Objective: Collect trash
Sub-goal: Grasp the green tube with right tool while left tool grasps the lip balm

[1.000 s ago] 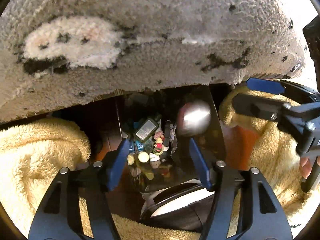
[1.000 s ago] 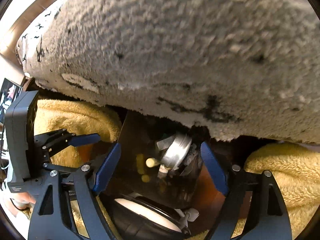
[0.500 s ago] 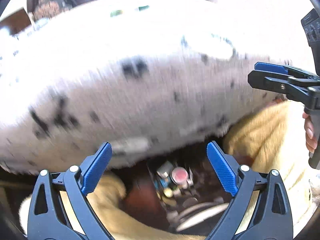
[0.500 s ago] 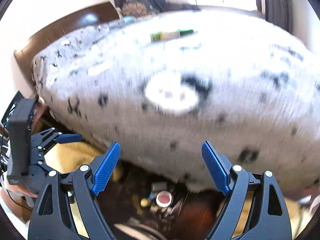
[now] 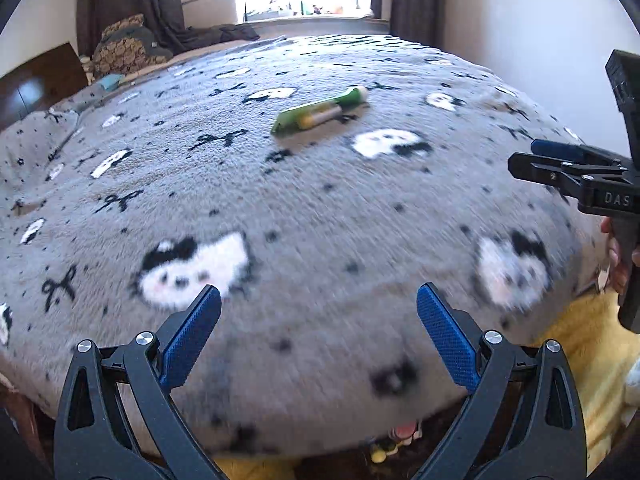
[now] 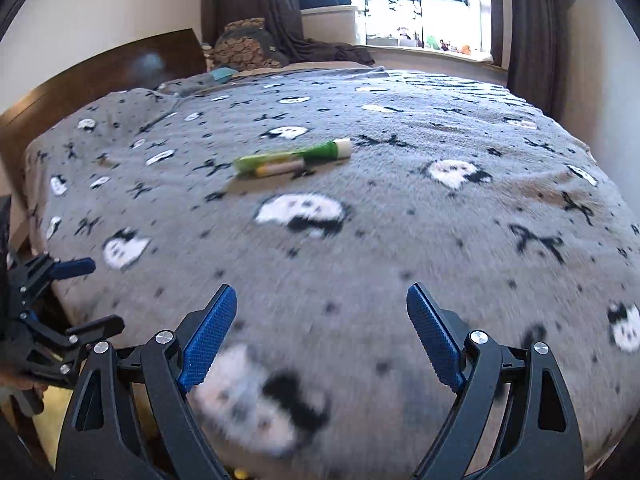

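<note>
A green tube with a white cap (image 5: pixel 320 114) lies near the middle of the grey patterned blanket (image 5: pixel 360 216) on a bed, with a small yellow and silver item against it. The right wrist view shows the same tube (image 6: pixel 292 158). My left gripper (image 5: pixel 318 300) hovers open above the blanket's near edge with nothing between its blue pads. My right gripper (image 6: pixel 320 296) is also open with nothing in it, well short of the tube. Each gripper shows in the other's view: the right gripper (image 5: pixel 528 158) at the right edge, the left gripper (image 6: pixel 100 296) at the left edge.
A dark wooden headboard (image 6: pixel 100 76) runs along the bed's left side, and a patterned brown cushion (image 6: pixel 248 44) lies at the far corner. Curtains and a bright window (image 6: pixel 420 0) stand behind. Yellow fleece (image 5: pixel 592 352) and some small clutter (image 5: pixel 396 436) show below the blanket's near edge.
Both grippers rose from the dark gap under the blanket's edge, over a container of small trash, to above the bed top. The left jaws spread wider. The green tube came into view.
</note>
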A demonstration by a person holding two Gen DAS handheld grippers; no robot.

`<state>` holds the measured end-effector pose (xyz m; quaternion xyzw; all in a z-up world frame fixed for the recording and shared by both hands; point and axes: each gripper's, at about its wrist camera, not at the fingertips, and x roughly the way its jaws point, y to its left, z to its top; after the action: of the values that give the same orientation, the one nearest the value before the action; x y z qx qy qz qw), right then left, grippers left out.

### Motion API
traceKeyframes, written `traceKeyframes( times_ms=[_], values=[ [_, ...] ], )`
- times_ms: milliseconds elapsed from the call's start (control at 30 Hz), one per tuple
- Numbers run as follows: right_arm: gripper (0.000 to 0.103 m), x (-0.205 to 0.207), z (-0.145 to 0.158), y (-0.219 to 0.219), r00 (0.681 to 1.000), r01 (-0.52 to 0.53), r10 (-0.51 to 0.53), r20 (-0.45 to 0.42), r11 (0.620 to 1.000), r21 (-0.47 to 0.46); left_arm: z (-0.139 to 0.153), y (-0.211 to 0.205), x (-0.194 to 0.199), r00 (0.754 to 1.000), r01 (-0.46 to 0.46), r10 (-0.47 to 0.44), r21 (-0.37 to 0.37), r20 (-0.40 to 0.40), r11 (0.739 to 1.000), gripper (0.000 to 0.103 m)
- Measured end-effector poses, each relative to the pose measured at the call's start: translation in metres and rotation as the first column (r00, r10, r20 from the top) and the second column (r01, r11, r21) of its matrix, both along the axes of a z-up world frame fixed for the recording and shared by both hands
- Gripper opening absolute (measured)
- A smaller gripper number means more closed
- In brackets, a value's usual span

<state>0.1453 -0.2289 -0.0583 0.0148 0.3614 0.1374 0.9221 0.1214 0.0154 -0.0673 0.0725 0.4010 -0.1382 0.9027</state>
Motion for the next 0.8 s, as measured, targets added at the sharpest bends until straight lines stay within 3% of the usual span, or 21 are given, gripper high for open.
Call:
traceKeyframes(
  times_ms=[100, 267, 633, 800],
  values=[
    [0.087, 0.039, -0.003, 0.0, 0.999, 0.005, -0.003, -0.039, 0.999, 0.047, -0.003, 0.003, 0.03, 1.0, -0.019, 0.019, -0.022, -0.014, 1.0, 0.093],
    [0.084, 0.087, 0.0, 0.017, 0.999, 0.004, -0.004, -0.033, 1.0, 0.015, -0.005, 0.002, 0.073, 0.999, -0.051, 0.051, -0.005, -0.001, 0.999, 0.093],
    [0.057, 0.2, -0.014, 0.059, 0.986, 0.012, 0.014, -0.168, 0.989, 0.151, -0.003, -0.009, 0.128, 0.999, -0.038, 0.037, 0.019, 0.036, 0.999, 0.093],
    [0.055, 0.23, -0.025, 0.071, 0.975, 0.03, 0.015, -0.22, 0.979, 0.2, -0.008, -0.009, 0.142, 0.999, -0.037, 0.036, 0.019, 0.038, 0.999, 0.093]
  ],
)
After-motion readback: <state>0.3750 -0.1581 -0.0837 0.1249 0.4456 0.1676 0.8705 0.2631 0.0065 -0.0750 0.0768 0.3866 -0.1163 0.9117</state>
